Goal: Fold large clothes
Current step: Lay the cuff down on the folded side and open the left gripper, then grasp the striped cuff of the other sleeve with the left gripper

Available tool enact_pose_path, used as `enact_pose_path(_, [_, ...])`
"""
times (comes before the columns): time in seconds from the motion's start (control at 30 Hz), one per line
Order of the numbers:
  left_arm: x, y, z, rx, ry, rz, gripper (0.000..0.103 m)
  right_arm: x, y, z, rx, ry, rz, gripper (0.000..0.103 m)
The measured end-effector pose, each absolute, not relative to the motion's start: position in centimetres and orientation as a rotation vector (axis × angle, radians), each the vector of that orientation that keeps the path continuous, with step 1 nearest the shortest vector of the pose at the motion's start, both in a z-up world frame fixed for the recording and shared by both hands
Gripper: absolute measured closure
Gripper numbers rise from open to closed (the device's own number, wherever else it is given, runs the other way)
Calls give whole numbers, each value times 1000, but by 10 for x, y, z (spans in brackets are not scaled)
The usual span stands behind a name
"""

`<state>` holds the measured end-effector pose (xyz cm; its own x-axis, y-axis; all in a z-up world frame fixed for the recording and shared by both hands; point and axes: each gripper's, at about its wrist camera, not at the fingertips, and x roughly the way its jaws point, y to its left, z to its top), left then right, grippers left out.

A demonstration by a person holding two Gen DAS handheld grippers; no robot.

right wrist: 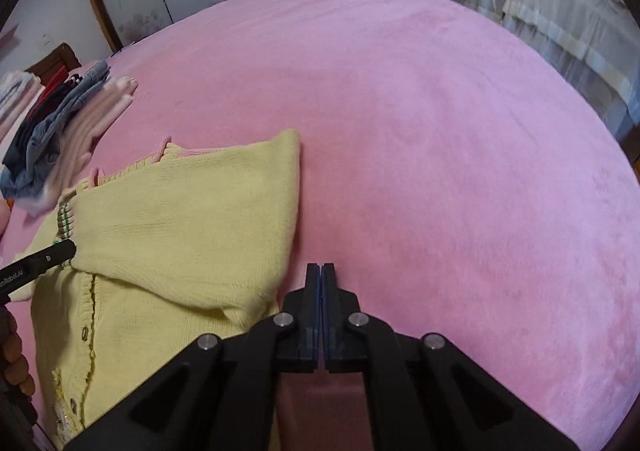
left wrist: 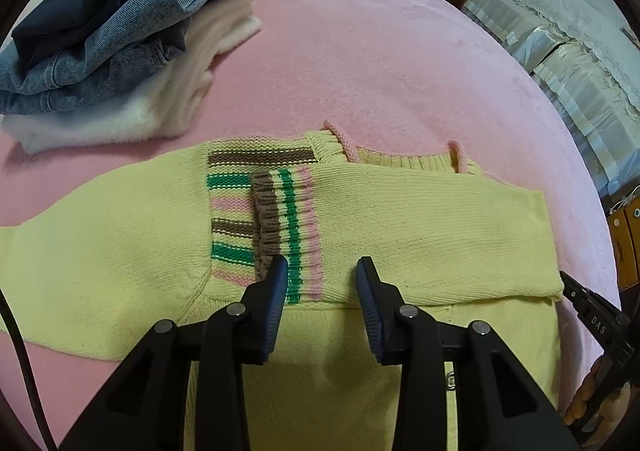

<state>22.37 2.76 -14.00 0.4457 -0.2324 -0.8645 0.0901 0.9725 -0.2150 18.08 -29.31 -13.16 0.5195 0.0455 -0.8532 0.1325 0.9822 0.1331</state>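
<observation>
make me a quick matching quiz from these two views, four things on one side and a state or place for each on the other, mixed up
Things:
1. left tool
2. right tool
3. yellow sweater
4. pile of clothes

States or places:
A. shut, over bare pink blanket
B. stacked at the far left of the bed
C. open, over the striped cuff
D. spread flat, one sleeve folded across it

Pairs: 1-C, 2-A, 3-D, 4-B

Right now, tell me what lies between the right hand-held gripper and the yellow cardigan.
Only bare pink blanket, seen in the right wrist view: the shut right hand-held gripper sits just beside the yellow cardigan, apart from its folded edge.
</observation>
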Motion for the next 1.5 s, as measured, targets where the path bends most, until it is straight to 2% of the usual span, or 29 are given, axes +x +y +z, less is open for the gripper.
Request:
enact_pose_path(0.07, [226, 25, -136, -150, 1096, -193, 58, 178, -291, -128, 188, 1015, -60, 103])
enact_pose_path(0.1, [223, 25, -133, -150, 1097, -185, 48, 176, -290, -124, 188, 1005, -59, 103])
enact_pose_path(0.13, [221, 27, -128, -146, 1093, -173, 45, 173, -289, -121, 192, 997, -54, 103])
enact_pose_path(0.37, [192, 29, -88, -93, 1056, -150, 43, 156, -263, -85, 177, 947, -9, 100])
enact_pose_path(0.53, [164, 37, -54, -77, 1018, -116, 30, 142, -245, -58, 175, 927, 19, 100])
enact_pose_path(0.6, [152, 43, -44, -88, 1000, -108, 29, 133, -236, -50, 172, 919, 31, 100])
enact_pose_path(0.67, [138, 51, -34, -106, 992, -105, 28, 124, -228, -42, 164, 911, 42, 94])
enact_pose_path(0.73, [125, 61, -25, -126, 989, -97, 26, 114, -218, -34, 156, 901, 52, 80])
enact_pose_path(0.8, [114, 69, -17, -133, 981, -84, 26, 104, -209, -27, 149, 891, 64, 74])
enact_pose_path(1.17, [57, 114, -8, -163, 966, -43, 24, 61, -156, -11, 126, 892, 156, 73])
enact_pose_path(1.5, [54, 203, -51, -348, 988, 26, 24, 60, -98, -20, 77, 927, 224, 73])
